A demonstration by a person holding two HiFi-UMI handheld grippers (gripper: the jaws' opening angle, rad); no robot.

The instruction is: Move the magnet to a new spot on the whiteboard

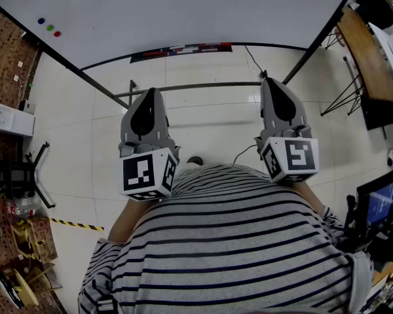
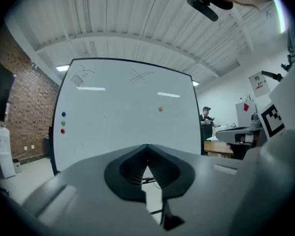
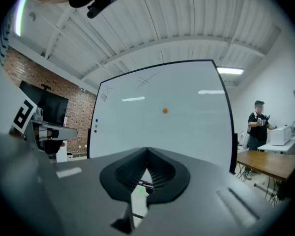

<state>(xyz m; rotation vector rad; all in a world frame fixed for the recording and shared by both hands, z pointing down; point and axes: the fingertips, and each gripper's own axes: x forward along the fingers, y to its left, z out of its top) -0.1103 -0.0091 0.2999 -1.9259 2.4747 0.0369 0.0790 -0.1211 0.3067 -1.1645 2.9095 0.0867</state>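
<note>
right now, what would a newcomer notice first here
The whiteboard dominates both gripper views, with one orange magnet right of its middle and a column of blue, green and red magnets at its left edge. In the head view the left gripper and right gripper point toward it, fingers shut and empty.

No readable text, whiteboard bearing a faint scribble and a crossed mark, both illegible

Looks steeply down from above the left gripper and right gripper; looks along each one's jaws toward the shared whiteboard, well ahead.
</note>
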